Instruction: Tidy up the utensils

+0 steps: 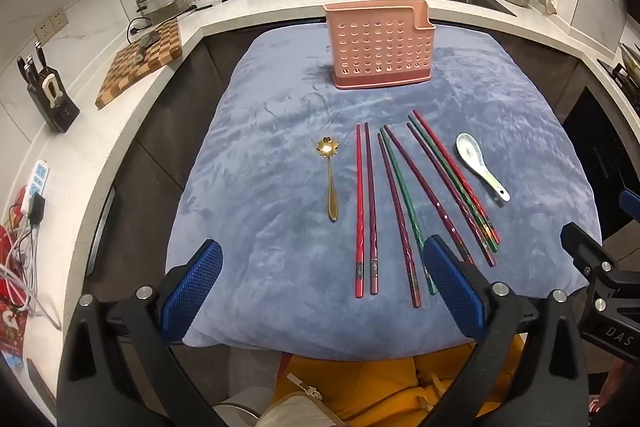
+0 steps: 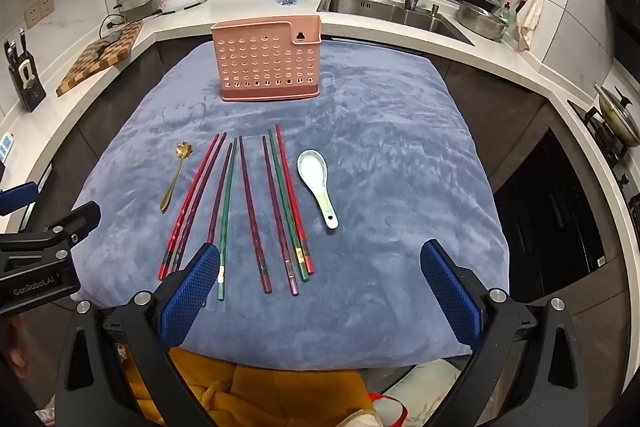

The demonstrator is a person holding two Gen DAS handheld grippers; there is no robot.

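In the left wrist view, the left gripper's right finger [image 1: 454,281] covered the near ends of a purple chopstick [image 1: 424,183] and a green chopstick [image 1: 402,195]. In the right wrist view, the right gripper's left finger [image 2: 191,285] hid the lower end of another purple chopstick [image 2: 220,191]. The pink holder [image 2: 267,61] faced both cameras wall-on, so its inside could not be seen, and the small gold markings near the chopstick handles were too small to read.
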